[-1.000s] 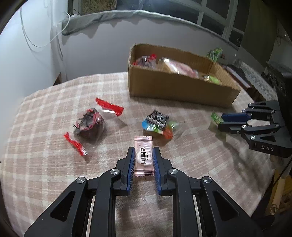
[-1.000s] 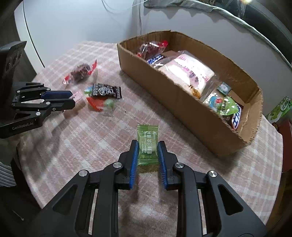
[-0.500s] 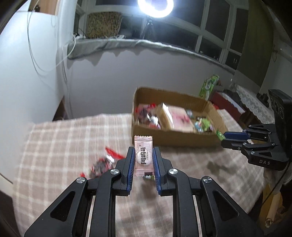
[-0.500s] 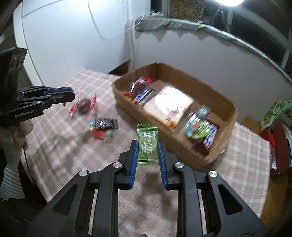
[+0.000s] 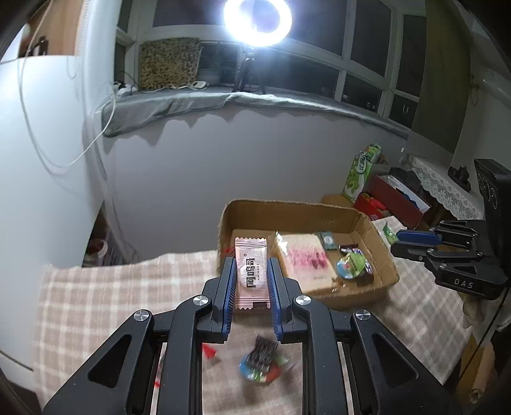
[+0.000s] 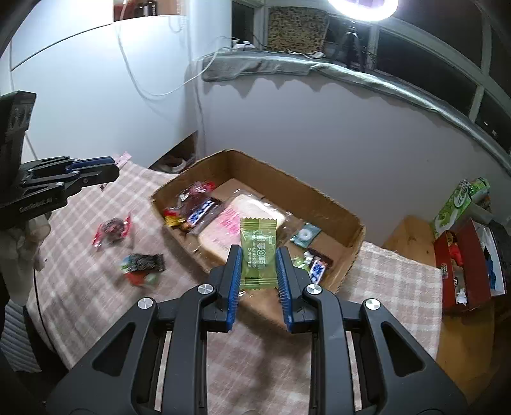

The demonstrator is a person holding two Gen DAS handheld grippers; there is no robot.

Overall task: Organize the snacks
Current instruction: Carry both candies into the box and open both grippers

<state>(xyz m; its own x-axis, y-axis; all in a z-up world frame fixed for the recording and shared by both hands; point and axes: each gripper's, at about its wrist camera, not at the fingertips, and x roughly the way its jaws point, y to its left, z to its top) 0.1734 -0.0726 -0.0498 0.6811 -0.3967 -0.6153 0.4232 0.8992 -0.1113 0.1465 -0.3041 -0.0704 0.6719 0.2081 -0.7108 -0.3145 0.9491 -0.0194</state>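
Observation:
My left gripper (image 5: 251, 266) is shut on a pink snack packet (image 5: 251, 273), held high above the checked table, near the cardboard box (image 5: 380, 255). My right gripper (image 6: 258, 255) is shut on a green snack packet (image 6: 257, 255), held in the air over the near wall of the box (image 6: 348, 217). The box holds a wrapped bread slice (image 6: 220, 230), chocolate bars and other small snacks. On the table lie a black-and-coloured candy pile (image 6: 142, 266) and a dark red-ended sweet (image 6: 111, 228). Each gripper shows in the other's view: the left (image 6: 110, 166), the right (image 5: 399, 241).
The checked tablecloth (image 6: 80, 255) covers the table. A grey wall stands close behind the box. A red box (image 6: 469, 265) and a green carton (image 6: 456, 201) sit to the right, off the table. A ring light (image 5: 257, 19) shines from the window sill.
Both grippers have risen from the table with their packets and tilted up. The box now lies below and ahead of them; the loose sweets have dropped low in view.

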